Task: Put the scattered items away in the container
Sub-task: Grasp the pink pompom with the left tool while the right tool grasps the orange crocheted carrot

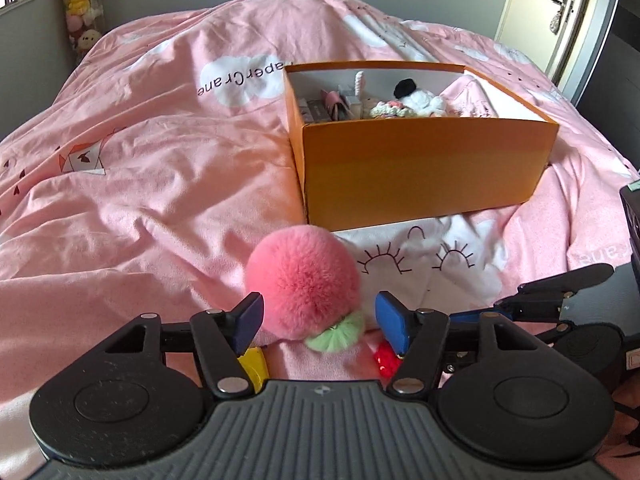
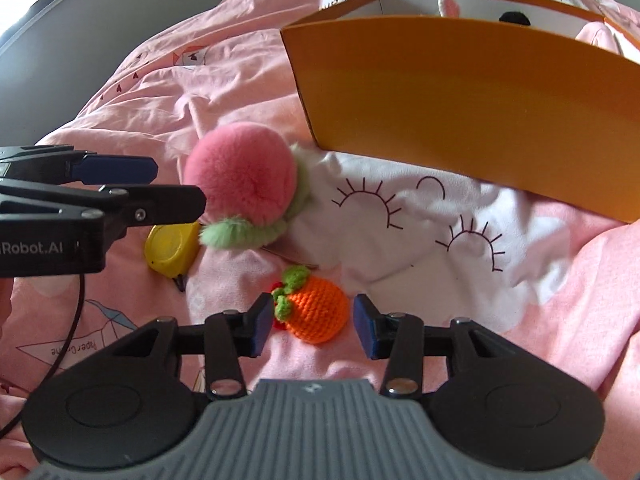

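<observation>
Left tongs (image 1: 318, 322): standing wide apart, straddling the pink pompom (image 1: 302, 282) without touching it.
Right tongs (image 2: 312, 326): standing apart around the orange crochet fruit (image 2: 318, 310), pads not pressing.
Orange box (image 1: 420, 168): sitting on the bed (image 1: 140, 160) just beyond the pompom, already holding toys.
Yellow disc (image 2: 170, 250): lying beside the pompom.

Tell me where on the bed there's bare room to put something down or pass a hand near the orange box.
Free: the wide pink duvet left of the orange box, and the strip right of the white eyelash cloth. Crowded: in front of the box, where the pink pompom, yellow case and crocheted orange cluster with both claws among them.
</observation>
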